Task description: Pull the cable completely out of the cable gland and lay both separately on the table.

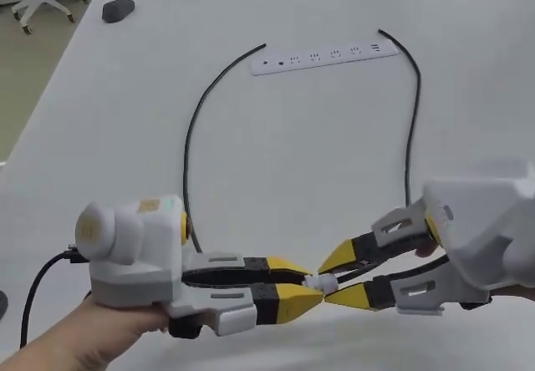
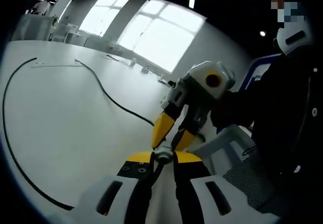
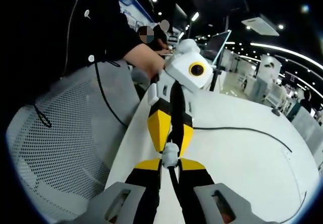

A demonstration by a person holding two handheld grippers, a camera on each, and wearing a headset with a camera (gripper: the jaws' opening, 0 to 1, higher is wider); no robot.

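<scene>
**DESK:** What do your 3 feeds show?

**OPERATOR:** In my head view, the left gripper (image 1: pixel 313 285) and the right gripper (image 1: pixel 329 282) meet tip to tip above the near edge of the white table (image 1: pixel 301 154). The small white cable gland (image 3: pixel 170 155) is held between the 2 sets of yellow jaws. A hand (image 1: pixel 79 336) holds the left gripper's white body.

**DESK:** And the tongs?

**OPERATOR:** The left pair is pressed in on the gland. The right pair is drawn close around the black cable (image 1: pixel 191 137), just where it leaves the gland. (That is my best reading from the right gripper view, where the cable runs back between that gripper's own jaws.)

**DESK:** So the cable is not out?

**OPERATOR:** No, it is threaded through the gland. From behind the left gripper it sweeps up the table in 1 long arc. A 2nd arc climbs from the right gripper on the other side. Each loose end lies just beside 1 end of a white power strip (image 1: pixel 326 57) at the far side.

**DESK:** Anything else?

**OPERATOR:** A dark mouse (image 1: pixel 118 9) sits well apart, toward the far left corner. In the left gripper view, a white mesh chair (image 2: pixel 237 168) stands just off the table edge, beside a person in dark clothes (image 2: pixel 292 108).
</scene>
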